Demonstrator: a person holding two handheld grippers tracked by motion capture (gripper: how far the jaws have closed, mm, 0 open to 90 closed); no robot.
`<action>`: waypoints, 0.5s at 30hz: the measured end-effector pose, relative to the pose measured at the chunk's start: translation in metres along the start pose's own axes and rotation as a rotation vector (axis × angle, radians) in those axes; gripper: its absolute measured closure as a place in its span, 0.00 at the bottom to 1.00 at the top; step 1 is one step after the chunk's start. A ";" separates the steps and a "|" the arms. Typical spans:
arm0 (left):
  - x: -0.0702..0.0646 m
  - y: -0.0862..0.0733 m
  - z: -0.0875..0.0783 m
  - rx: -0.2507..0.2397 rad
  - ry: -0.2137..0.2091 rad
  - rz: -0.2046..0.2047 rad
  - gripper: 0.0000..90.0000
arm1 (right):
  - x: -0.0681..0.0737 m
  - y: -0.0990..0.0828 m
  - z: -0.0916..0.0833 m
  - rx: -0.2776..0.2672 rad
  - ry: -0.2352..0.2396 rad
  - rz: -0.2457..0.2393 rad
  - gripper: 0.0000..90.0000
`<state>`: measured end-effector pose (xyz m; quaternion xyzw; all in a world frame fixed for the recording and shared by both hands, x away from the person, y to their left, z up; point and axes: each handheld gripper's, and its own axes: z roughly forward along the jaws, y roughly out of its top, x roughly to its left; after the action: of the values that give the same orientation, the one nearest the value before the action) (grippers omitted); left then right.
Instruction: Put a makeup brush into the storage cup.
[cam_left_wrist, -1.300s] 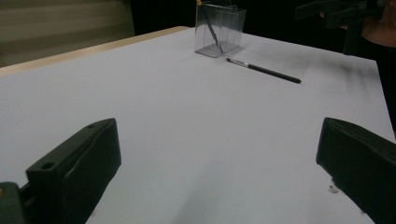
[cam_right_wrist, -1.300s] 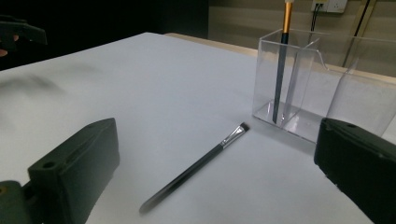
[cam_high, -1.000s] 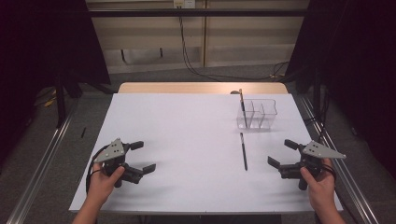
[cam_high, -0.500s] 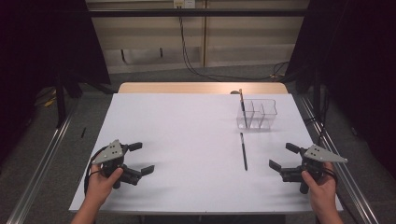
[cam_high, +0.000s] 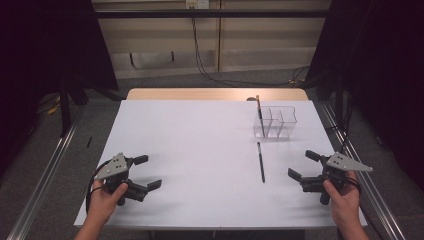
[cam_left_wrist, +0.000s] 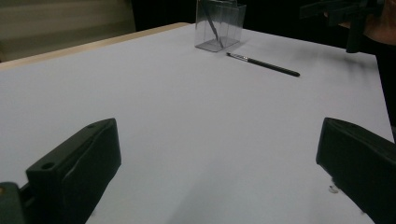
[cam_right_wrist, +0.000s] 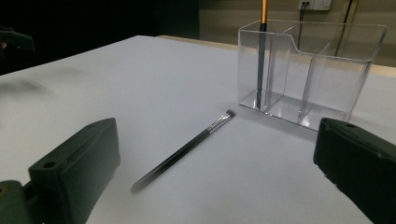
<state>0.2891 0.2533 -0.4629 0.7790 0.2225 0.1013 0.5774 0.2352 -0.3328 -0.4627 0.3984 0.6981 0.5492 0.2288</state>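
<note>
Left tongs (cam_high: 145, 172) low over near-left corner of white worktop (cam_high: 200, 140), jaws apart, nothing between. Right tongs (cam_high: 304, 165) near right edge, jaws apart, empty. Black makeup brush (cam_high: 260, 161) flat on worktop, just left of right tongs, bristle end toward clear organizer (cam_high: 280, 121), not touching it. Organizer split into compartments; leftmost holds upright brush with orange-topped handle (cam_right_wrist: 262, 51). No brand, label or writing readable on brush, organizer or tongs.
</note>
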 end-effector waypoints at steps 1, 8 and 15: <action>0.000 0.000 -0.001 0.003 0.007 0.002 0.00 | 0.000 0.000 0.000 0.002 0.000 -0.004 0.00; -0.001 -0.003 -0.003 0.009 0.012 0.002 0.00 | 0.001 0.002 0.006 0.001 0.004 -0.003 0.00; -0.001 -0.004 -0.002 0.007 0.013 -0.007 0.00 | 0.002 0.004 0.008 0.002 0.005 -0.008 0.00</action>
<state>0.2861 0.2556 -0.4653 0.7797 0.2291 0.1035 0.5734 0.2407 -0.3263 -0.4609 0.3945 0.7009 0.5484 0.2290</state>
